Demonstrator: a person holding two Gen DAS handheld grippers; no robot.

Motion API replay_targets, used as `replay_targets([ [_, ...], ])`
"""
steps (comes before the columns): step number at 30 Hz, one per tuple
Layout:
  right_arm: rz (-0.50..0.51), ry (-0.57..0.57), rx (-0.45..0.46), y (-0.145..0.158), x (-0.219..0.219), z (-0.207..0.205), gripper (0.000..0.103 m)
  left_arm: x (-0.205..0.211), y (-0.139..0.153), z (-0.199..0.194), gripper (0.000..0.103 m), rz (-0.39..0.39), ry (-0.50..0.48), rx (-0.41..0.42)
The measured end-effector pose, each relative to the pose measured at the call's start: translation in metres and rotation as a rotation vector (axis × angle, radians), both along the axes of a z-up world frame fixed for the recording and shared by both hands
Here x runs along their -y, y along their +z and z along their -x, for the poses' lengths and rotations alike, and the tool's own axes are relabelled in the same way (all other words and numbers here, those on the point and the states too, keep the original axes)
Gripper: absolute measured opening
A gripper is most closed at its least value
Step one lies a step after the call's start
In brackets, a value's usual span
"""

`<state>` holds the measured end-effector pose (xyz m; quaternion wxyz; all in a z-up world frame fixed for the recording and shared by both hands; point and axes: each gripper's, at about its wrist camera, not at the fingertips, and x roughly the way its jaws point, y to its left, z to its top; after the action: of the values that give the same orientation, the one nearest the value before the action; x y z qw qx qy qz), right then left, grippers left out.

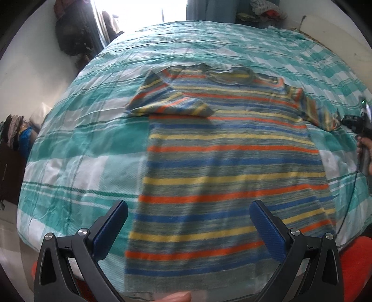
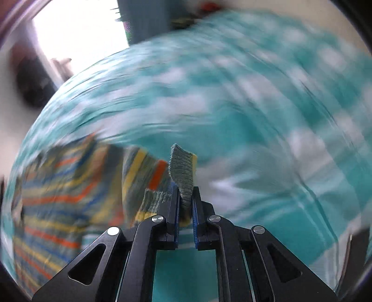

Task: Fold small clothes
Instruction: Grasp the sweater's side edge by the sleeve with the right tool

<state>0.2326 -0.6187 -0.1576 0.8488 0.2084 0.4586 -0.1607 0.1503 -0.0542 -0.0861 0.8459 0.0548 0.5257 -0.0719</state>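
Note:
A small striped T-shirt (image 1: 227, 153), in blue, yellow, orange and grey-green bands, lies flat on the bed with its neck at the far end. Its left sleeve (image 1: 167, 102) is folded in over the body. My left gripper (image 1: 188, 209) is open and empty above the shirt's hem. My right gripper (image 2: 185, 192) is shut on the cuff of the right sleeve (image 2: 182, 169) and holds it up off the bed; it shows at the right edge of the left wrist view (image 1: 355, 123). The right wrist view is blurred by motion.
The bed is covered by a teal and white plaid sheet (image 1: 88, 144). A dark bag (image 1: 69, 32) hangs on the wall at the far left. Piled clothes (image 1: 267, 11) sit beyond the bed's far end. A cable (image 1: 348, 204) trails at the right edge.

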Motion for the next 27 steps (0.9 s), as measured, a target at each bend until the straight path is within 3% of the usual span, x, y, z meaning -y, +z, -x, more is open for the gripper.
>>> replay_targets([
  [2, -0.077, -0.081, -0.017, -0.015, 0.024, 0.011, 0.008, 0.007, 0.004, 0.001, 0.103, 0.021, -0.018, -0.004],
  [5, -0.129, -0.116, 0.010, -0.018, 0.036, 0.024, 0.008, 0.012, 0.009, 0.004, 0.103, 0.025, -0.032, 0.008],
  [7, -0.180, -0.113, 0.039, -0.015, 0.038, 0.032, 0.016, 0.012, 0.009, 0.004, 0.103, 0.023, -0.032, 0.010],
  [9, -0.288, -0.140, 0.118, -0.011, 0.040, 0.048, 0.065, 0.012, 0.009, 0.005, 0.103, 0.025, -0.027, 0.009],
  [12, -0.379, -0.173, 0.117, -0.009, 0.030, 0.057, 0.070, 0.013, 0.007, 0.005, 0.103, 0.026, -0.016, 0.010],
  [14, -0.249, -0.141, 0.016, -0.003, 0.005, 0.040, 0.072, 0.016, 0.004, 0.004, 0.103, 0.023, -0.015, 0.005],
  [17, -0.014, -0.052, -0.059, 0.002, -0.041, 0.007, 0.082, 0.022, -0.003, 0.002, 0.103, 0.014, -0.020, -0.009],
  [19, 0.090, 0.017, -0.100, -0.006, -0.064, -0.009, 0.078, 0.024, -0.006, 0.002, 0.103, 0.012, -0.020, -0.021],
  [21, 0.086, 0.006, -0.149, -0.019, -0.063, -0.006, 0.029, 0.022, -0.004, 0.003, 0.103, 0.011, -0.024, -0.018],
  [23, 0.031, -0.112, -0.110, -0.018, -0.036, 0.023, 0.018, 0.016, 0.002, 0.006, 0.103, 0.006, -0.022, 0.008],
  [26, -0.050, -0.240, -0.083, -0.017, -0.003, 0.072, 0.017, 0.003, 0.002, 0.007, 0.103, 0.011, -0.003, 0.016],
  [27, -0.066, -0.257, -0.077, -0.015, 0.004, 0.084, 0.012, -0.001, 0.000, 0.006, 0.103, 0.019, 0.005, 0.007],
])
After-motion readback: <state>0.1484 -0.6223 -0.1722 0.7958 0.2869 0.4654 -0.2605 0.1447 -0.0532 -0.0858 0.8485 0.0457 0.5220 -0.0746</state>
